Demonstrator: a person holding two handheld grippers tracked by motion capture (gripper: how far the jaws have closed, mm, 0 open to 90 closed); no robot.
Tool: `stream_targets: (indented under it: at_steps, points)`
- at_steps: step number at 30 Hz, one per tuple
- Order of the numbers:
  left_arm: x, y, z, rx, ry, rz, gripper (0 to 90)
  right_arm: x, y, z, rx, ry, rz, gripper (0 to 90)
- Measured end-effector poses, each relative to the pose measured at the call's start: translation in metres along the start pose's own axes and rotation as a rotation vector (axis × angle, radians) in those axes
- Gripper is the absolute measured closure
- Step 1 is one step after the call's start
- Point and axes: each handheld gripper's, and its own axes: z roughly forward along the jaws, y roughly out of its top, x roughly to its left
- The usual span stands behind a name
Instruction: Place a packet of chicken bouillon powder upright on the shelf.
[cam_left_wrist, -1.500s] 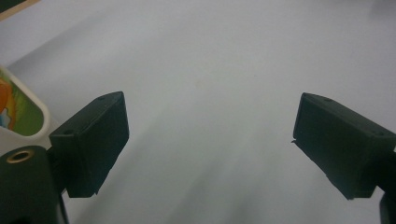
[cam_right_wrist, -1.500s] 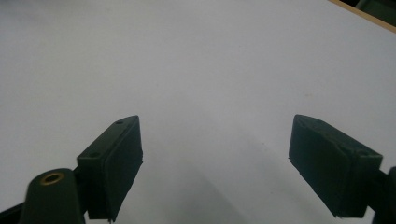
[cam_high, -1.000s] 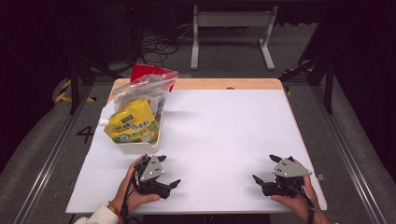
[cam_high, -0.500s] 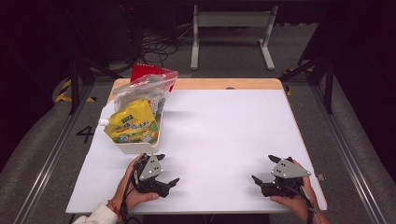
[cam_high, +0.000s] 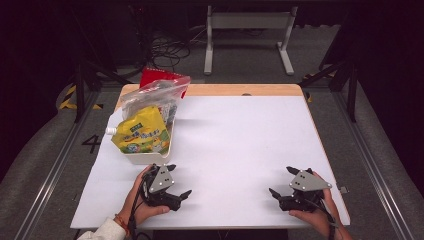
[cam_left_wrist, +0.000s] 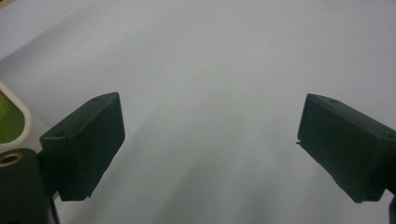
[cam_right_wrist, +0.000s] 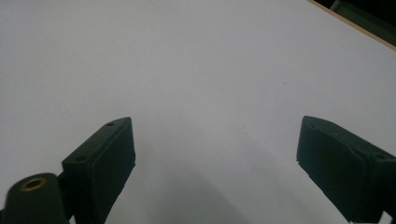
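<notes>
A white table (cam_high: 240, 135) with a wooden far edge stands on grey floor in a dark room. One white tub (cam_high: 150, 156) at its left holds one yellow pouch (cam_high: 141, 132) and one clear bag (cam_high: 152, 95). Two claws, left claw (cam_high: 177, 182) just beside the tub and right claw (cam_high: 281, 182) well apart, both released, empty.

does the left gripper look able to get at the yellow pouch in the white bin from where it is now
Probably yes. The left gripper sits open on the table just in front of the white bin, nothing lies between them, and the yellow pouch lies on top, sticking out above the rim. The clear bag behind it doesn't cover it.
</notes>
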Motion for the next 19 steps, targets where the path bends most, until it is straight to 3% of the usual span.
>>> stream_targets:
  at_steps: [19]
  points:
    - [0.0017, 0.001, 0.0026, 0.006, 0.001, 0.004, 8.1, -0.0013, -0.0013, -0.0004, 0.001, -0.003, 0.006, 11.5]
